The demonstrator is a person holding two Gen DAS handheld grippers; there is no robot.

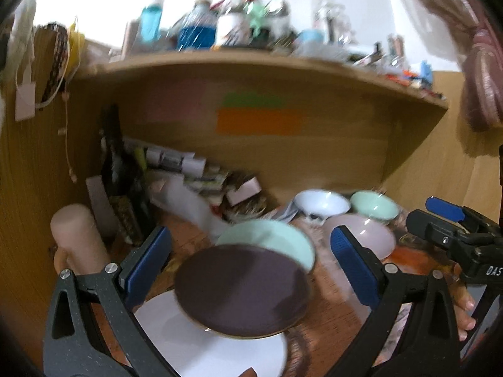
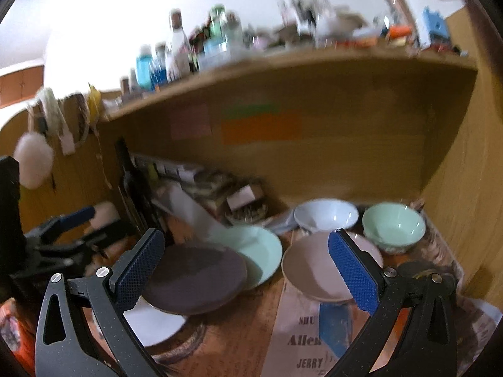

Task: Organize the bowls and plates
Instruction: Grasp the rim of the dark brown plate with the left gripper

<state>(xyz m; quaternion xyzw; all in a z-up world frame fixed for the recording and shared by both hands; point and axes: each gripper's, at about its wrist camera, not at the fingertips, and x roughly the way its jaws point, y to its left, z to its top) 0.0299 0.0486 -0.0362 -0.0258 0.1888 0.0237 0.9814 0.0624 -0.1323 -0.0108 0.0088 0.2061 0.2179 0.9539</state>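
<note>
A: What's hard to make out?

B: Both views are smeared. The bottles on the upper shelf [image 2: 283, 59] are streaks, their labels unreadable. The white plate [image 1: 220, 352] is half hidden under the dark plate [image 1: 242, 289], which overlaps the mint plate [image 1: 276, 238] behind it.

A: Any writing?

B: On the printed sheet [image 2: 301, 339] on the bench [image 2: 239, 330]: "Allen" and "JERRY". On the right gripper's body, seen from the left wrist, "DAS", then cut off.

A: The grippers?

B: Left gripper [image 1: 248, 251] spread wide, empty, above the plates. Right gripper [image 2: 248, 260] likewise released, above the bench, with the pink plate [image 2: 314, 270] partly behind its right finger.

A: The bowls?

B: White bowl [image 2: 327, 215] and mint bowl [image 2: 393, 227] sit side by side at the back.
</note>
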